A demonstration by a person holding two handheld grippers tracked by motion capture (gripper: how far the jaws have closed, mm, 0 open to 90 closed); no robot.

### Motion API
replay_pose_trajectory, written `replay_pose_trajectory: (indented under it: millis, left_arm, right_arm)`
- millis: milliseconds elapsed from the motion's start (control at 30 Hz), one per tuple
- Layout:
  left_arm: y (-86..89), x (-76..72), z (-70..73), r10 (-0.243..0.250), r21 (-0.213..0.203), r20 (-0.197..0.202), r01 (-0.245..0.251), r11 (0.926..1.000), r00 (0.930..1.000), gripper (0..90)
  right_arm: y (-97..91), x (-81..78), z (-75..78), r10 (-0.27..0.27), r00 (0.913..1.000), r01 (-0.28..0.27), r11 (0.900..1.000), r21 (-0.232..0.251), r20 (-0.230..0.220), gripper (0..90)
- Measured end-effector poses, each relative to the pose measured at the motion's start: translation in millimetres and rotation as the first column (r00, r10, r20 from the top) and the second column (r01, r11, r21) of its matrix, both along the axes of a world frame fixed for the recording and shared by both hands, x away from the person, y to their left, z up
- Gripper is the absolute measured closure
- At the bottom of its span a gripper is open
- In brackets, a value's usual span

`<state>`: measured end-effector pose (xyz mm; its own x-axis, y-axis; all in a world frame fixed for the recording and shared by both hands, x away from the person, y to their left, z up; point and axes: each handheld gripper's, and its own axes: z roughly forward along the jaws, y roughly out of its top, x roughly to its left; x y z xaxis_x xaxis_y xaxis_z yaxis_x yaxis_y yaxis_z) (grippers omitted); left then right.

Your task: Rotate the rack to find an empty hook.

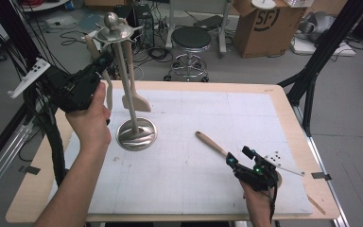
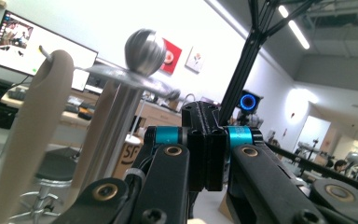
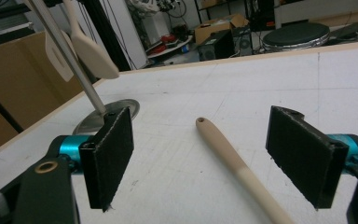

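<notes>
Lying loose on the surface (image 1: 179,189), wooden utensil handle (image 1: 211,142) runs 10-to-4 o'clock, its near end between spread jaws of right claw (image 1: 240,159), released. Left claw (image 1: 105,60), clenched empty, sits by the utensil stand (image 1: 133,127), 10 o'clock.

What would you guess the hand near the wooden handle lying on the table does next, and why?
Probably it closes on the wooden utensil. The right gripper sits low over the table with its jaws open on either side of the handle, not yet touching it. Two utensils already hang on the metal stand, so this one likely follows.
</notes>
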<state>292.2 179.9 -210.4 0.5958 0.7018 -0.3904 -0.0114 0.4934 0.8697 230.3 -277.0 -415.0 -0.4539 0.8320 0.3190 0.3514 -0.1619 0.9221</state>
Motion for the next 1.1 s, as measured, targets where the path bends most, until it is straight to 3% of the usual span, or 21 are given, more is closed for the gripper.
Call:
replay_pose_trajectory:
  millis: [233,700,933,1100]
  left_arm:
    - [2.0,5.0,5.1,0.015,-0.021,0.001,-0.015,0.9997,0.9999,89.9]
    - [15.6,5.8,8.6,0.055,-0.014,0.004,-0.055,0.9984,0.9985,90.0]
    - [8.2,0.4,7.5,0.051,-0.013,0.012,-0.051,0.9986,0.9986,90.0]
    - [-5.9,-1.1,6.2,0.040,0.017,0.014,-0.041,0.9990,0.9991,90.0]
  right_arm:
    - [0.9,-0.6,0.4,0.003,1.0000,-0.003,1.0000,-0.004,0.001,22.5]
    - [1.0,-1.1,0.5,0.003,1.0000,-0.003,1.0000,-0.004,-0.002,22.5]
    - [2.7,-0.8,0.2,0.007,0.9999,-0.007,1.0000,-0.004,-0.009,22.5]
    - [2.7,-0.8,-0.1,0.008,0.9999,-0.008,1.0000,-0.004,-0.008,22.5]
